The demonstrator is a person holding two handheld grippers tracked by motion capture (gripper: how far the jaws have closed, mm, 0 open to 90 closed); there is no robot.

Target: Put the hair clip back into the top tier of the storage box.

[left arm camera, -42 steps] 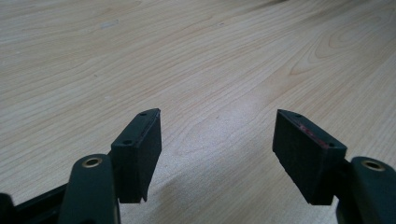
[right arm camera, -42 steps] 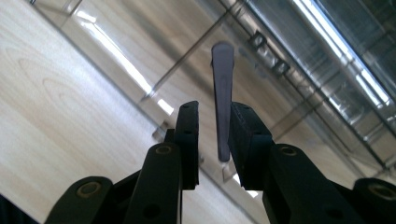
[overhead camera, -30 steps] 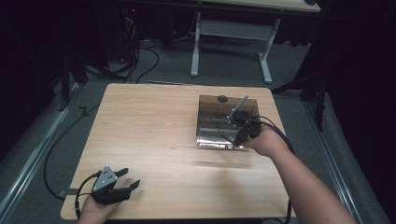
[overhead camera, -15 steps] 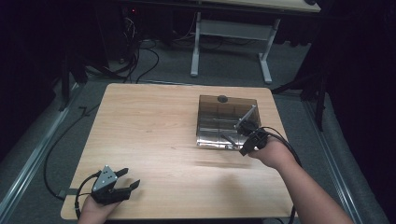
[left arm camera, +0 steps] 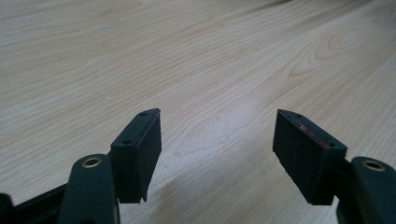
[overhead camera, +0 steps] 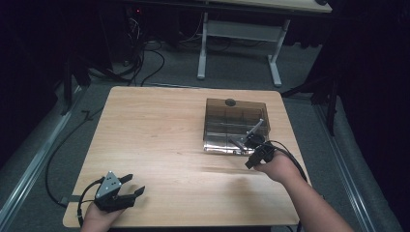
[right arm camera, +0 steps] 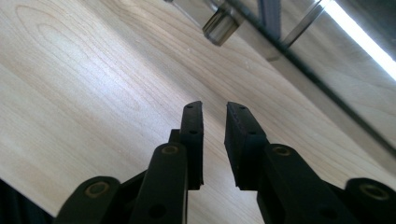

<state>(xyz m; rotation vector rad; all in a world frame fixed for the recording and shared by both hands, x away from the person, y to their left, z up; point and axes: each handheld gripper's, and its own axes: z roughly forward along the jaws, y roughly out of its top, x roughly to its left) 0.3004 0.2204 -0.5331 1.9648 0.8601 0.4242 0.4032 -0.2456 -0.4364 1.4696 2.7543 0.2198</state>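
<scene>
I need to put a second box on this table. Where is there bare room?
The wooden table is bare across its left and middle, between the clear box and the left gripper. It is crowded at the box's near edge, where the right gripper sits.

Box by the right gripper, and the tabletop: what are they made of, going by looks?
Box: looks like smoke-tinted clear plastic, glossy; its inner dividers show through the top. The small metal-looking cylinder at its edge has a shiny, brushed look. Tabletop: pale wood grain, matte to satin with a soft sheen; solid wood or laminate can't be told apart.
</scene>
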